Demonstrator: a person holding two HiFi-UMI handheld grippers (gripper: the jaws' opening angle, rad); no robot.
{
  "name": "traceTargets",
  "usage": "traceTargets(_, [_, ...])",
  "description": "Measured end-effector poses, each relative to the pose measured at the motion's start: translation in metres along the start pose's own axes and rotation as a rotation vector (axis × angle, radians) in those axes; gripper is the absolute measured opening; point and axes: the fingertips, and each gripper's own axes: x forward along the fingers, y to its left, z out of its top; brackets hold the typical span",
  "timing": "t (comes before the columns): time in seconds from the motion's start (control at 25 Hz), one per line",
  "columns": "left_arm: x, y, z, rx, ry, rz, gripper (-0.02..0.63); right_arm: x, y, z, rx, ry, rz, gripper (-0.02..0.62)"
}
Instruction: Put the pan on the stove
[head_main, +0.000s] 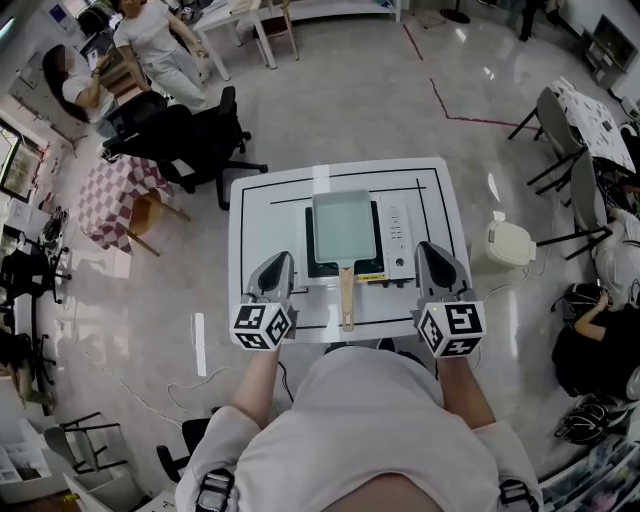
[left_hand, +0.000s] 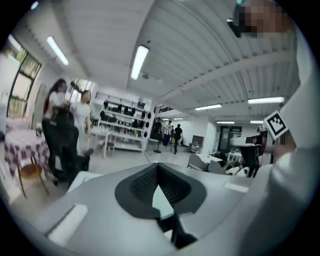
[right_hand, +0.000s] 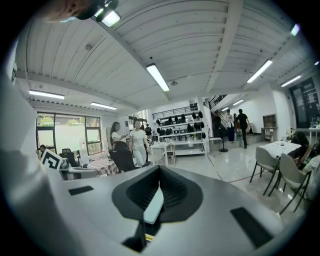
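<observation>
A square pale grey pan (head_main: 344, 224) with a wooden handle (head_main: 346, 297) sits on the black-and-white stove (head_main: 397, 240), its handle pointing toward me. My left gripper (head_main: 274, 266) hovers over the table's near edge, left of the handle, shut and holding nothing. My right gripper (head_main: 435, 260) hangs to the right of the stove's front corner, also shut and empty. In the left gripper view the left gripper (left_hand: 158, 168) has its tips together and tilts up toward the room. The right gripper view shows the right gripper (right_hand: 159, 170) the same way.
The stove stands on a small white table (head_main: 262, 215) marked with black lines. Black office chairs (head_main: 195, 140) and seated people are at the back left. A white bin (head_main: 510, 243) stands right of the table, with chairs (head_main: 565, 150) beyond it.
</observation>
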Motion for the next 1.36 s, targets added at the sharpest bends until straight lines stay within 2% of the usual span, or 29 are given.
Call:
traceTargets(0.04, [-0.006, -0.006, 0.015, 0.063, -0.040, 0.037, 0.011, -0.001, 0.001, 0.002, 0.000, -0.006, 0.000, 0.008])
traceTargets(0.12, [-0.017, -0.014, 0.042, 0.124, -0.121, 0.106, 0.011, -0.002, 0.003, 0.005, 0.007, -0.015, 0.001, 0.008])
traceTargets(0.2, [-0.026, -0.021, 0.060, 0.143, -0.181, 0.147, 0.011, -0.003, 0.004, 0.006, 0.013, -0.024, 0.003, 0.008])
traceTargets(0.32, [-0.030, -0.032, 0.070, 0.134, -0.216, 0.144, 0.011, -0.007, 0.009, 0.006, 0.005, -0.032, 0.013, 0.008])
traceTargets(1.12, [-0.029, -0.048, 0.058, 0.126, -0.148, 0.087, 0.011, -0.010, 0.019, 0.006, -0.025, -0.052, 0.047, 0.008])
traceTargets(1.36, [-0.027, -0.044, 0.065, 0.141, -0.156, 0.093, 0.011, -0.009, 0.017, 0.013, -0.033, -0.066, 0.046, 0.008])
